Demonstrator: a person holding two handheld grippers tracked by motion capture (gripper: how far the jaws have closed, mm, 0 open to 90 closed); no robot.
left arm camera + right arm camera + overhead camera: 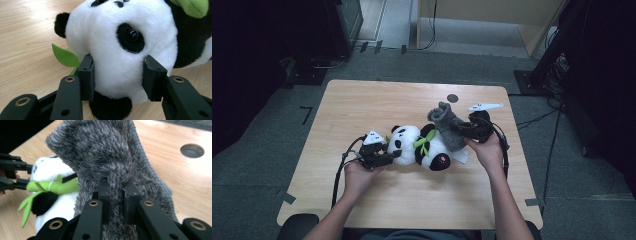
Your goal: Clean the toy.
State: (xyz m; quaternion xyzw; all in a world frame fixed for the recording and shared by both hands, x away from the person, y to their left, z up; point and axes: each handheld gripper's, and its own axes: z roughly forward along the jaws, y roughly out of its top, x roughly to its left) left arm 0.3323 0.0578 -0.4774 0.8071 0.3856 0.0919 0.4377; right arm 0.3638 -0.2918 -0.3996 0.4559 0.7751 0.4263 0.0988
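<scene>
Here the left gripper (388, 156) clamps the panda's head (117, 50) while the right gripper (460, 131), jaws pinching the grey fuzzy garment (110, 160), must next draw it over the body.

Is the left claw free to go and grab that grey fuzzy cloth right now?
Probably not: the left claw is clamped on the panda's head, and the right claw already pinches the grey cloth beyond the toy's body.

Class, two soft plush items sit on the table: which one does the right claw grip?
The grey fuzzy sock, pinched in the right claw; the black-and-white panda is held by the head in the left claw.
</scene>
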